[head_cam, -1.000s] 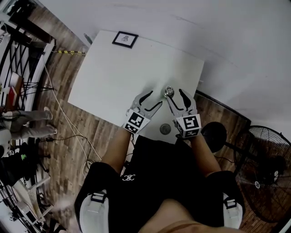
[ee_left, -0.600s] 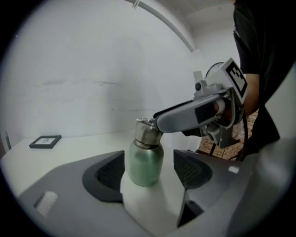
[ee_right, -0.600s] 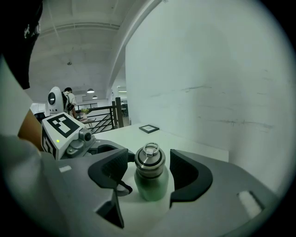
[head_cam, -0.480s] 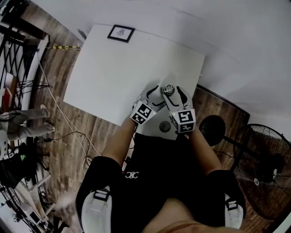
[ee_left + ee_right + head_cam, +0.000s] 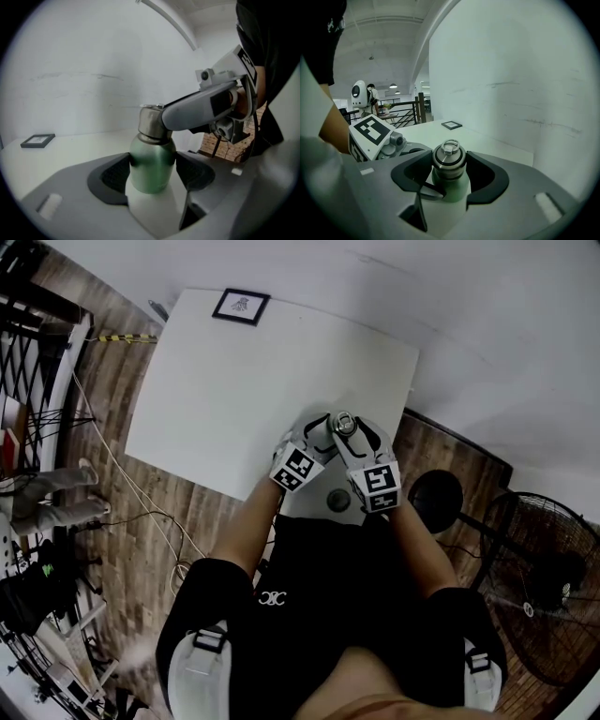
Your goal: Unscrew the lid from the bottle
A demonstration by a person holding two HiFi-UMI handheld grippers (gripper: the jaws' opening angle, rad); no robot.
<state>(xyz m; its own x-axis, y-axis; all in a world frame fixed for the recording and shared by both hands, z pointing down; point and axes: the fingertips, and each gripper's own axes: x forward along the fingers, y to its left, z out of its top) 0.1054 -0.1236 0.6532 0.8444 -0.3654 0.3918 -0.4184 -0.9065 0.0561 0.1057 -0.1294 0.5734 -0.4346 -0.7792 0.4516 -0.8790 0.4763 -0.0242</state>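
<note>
two jaw sets: i saw both just closing.
left gripper (image 5: pixel 152 174): clamped on the green steel bottle (image 5: pixel 150 159) body.
right gripper (image 5: pixel 449 174): clamped on its ring-topped lid (image 5: pixel 449 158).
bottle place: upright, by my edge of the white table (image 5: pixel 216 381).
framed picture (image 5: pixel 241 306): print too small to read.

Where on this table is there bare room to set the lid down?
The tabletop is bare from the black frame at the far corner to the bottle. It is crowded only around the bottle, by the near edge.
</note>
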